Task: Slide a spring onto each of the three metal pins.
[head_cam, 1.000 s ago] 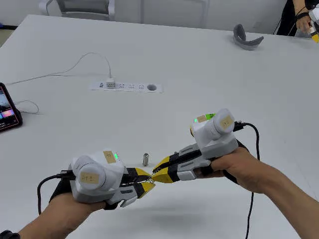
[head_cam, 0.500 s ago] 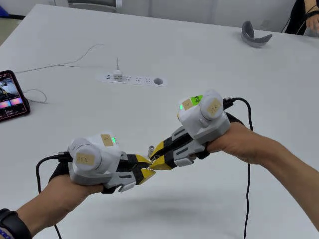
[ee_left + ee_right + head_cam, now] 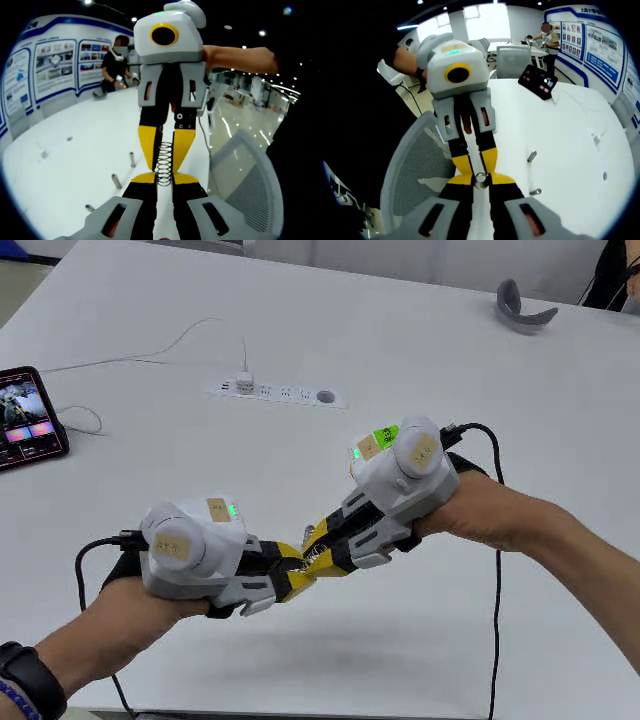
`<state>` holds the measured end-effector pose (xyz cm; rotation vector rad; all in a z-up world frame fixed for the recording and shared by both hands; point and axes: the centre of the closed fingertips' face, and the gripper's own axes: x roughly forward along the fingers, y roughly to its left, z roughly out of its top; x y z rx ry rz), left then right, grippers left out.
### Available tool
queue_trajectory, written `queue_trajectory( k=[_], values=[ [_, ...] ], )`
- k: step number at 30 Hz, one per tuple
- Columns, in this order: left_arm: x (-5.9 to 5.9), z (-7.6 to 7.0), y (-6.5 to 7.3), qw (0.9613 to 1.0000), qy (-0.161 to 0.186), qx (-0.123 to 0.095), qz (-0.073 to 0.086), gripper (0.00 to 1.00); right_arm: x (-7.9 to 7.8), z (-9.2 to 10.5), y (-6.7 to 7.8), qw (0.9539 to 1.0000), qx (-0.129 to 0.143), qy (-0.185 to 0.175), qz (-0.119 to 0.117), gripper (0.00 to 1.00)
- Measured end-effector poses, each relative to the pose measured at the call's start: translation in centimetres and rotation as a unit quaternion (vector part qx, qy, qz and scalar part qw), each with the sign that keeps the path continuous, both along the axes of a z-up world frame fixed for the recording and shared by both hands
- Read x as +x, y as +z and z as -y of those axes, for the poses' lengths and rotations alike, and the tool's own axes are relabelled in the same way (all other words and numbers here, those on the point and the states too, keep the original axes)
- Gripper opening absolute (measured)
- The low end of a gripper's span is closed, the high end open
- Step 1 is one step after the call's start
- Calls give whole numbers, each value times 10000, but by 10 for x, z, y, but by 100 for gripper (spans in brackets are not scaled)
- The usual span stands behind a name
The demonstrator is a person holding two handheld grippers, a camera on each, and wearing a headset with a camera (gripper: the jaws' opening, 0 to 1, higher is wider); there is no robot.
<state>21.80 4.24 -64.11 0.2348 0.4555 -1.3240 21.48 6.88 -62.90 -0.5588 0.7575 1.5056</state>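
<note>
Metal spring [image 3: 164, 160] lies lengthwise, clamped between the jaws of my right gripper [image 3: 480, 178]. My left gripper [image 3: 164, 180] meets its end, grip indeterminate. Three metal pins [image 3: 116, 181] sit on the white table [image 3: 400, 350].

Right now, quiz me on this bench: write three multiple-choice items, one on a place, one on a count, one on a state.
1. Where does the phone lie?
A. at the left edge of the table
B. at its far right corner
C. on the floor

2. How many pins are on the table in the left gripper view?
A. one
B. three
C. five

3. How is the spring?
A. flat on the table
B. slid down a pin
C. held up between the tips of the two hand-held grippers

Answers:
1 A: the head view shows it by the left edge.
2 B: three short metal pins are spread across the white top.
3 C: it bridges the left hand-held gripper and the right hand-held gripper, above the table.
</note>
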Motion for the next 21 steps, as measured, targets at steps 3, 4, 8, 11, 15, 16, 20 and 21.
queue_trajectory(
  k=[3, 4, 8, 11, 15, 16, 20, 21],
  values=[
    [0, -1, 0, 10000, -28, 27, 19, 10, 0, -1, 0, 10000, -56, 65, 18, 13],
    [0, -1, 0, 10000, -24, 47, 37, 10, 1, 0, -1, 9999, -77, 83, 44, 13],
    [1, -2, -1, 9999, -48, 105, 66, 10, 0, -2, -2, 9999, -100, 107, 60, 13],
    [0, -2, -3, 9998, -73, 145, 81, 10, 0, -2, -3, 9998, -132, 130, 67, 13],
    [0, -2, -4, 9998, -95, 167, 69, 10, 0, -2, -4, 9998, -160, 144, 56, 13],
    [-1, -2, -4, 9998, -105, 177, 66, 10, -1, -1, -4, 9997, -168, 148, 54, 13],
    [-2, -1, -6, 9996, -150, 244, 77, 10, -2, 0, -7, 9996, -223, 161, 29, 13],
    [-2, 0, -6, 9995, -156, 255, 79, 10, -2, 0, -8, 9996, -243, 160, 20, 13]
  ],
)
